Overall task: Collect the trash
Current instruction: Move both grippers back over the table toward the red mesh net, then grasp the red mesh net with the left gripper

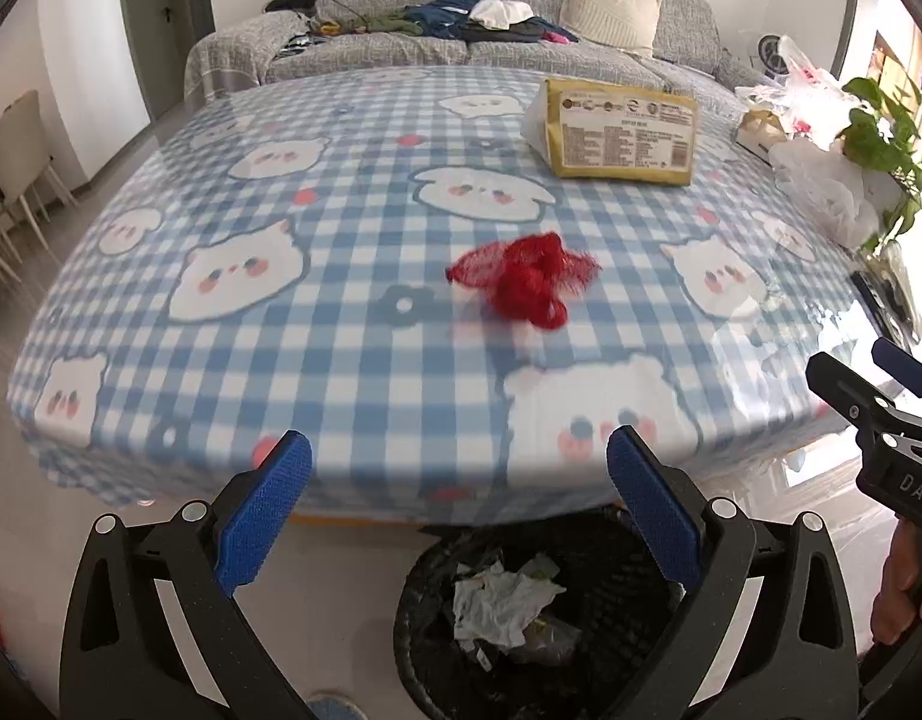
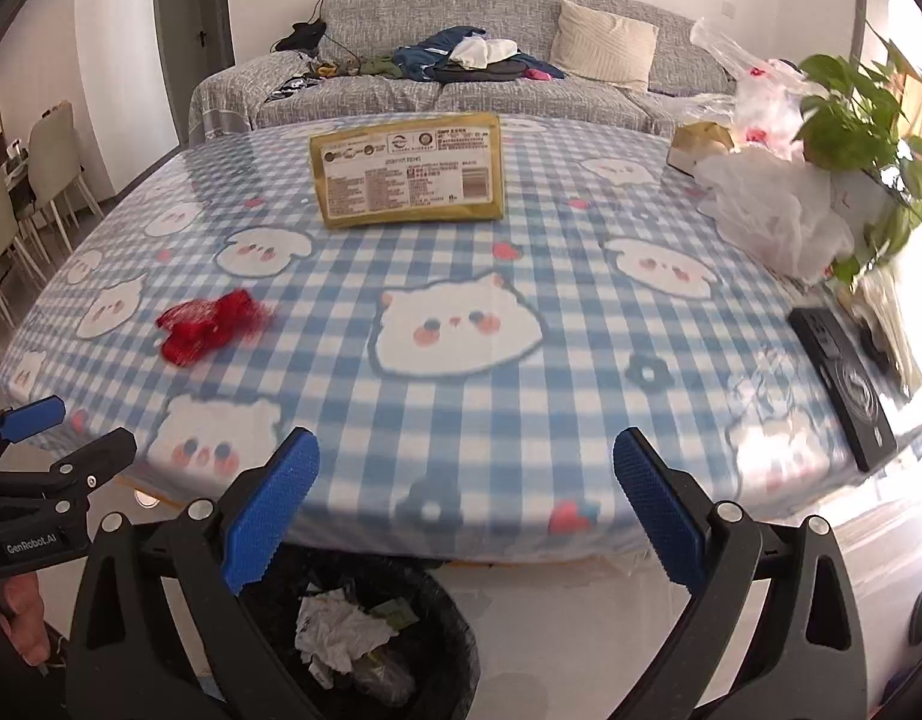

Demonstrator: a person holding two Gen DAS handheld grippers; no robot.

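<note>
Both your left claw [image 1: 459, 468] and right claw [image 2: 466, 468] hang wide open and empty over the bin [image 1: 616, 576]; reach to twelve o'clock for the red net [image 1: 523, 279] mid-bench [image 1: 341, 324].

Left gripper [image 1: 459, 507], right gripper [image 2: 465, 510]: black angular plastic arms showing silver round screws, wearing blue ribbed fingertip pads [image 2: 269, 513]; white "GenRobot.AI" lettering showing on left body.

Glossy clear film covers the checked cloth on the desk [image 1: 353, 324]. Red mesh netting [image 1: 529, 279], crumpled paper [image 1: 496, 600], ribbed blue gripper pads [image 1: 263, 516].
</note>
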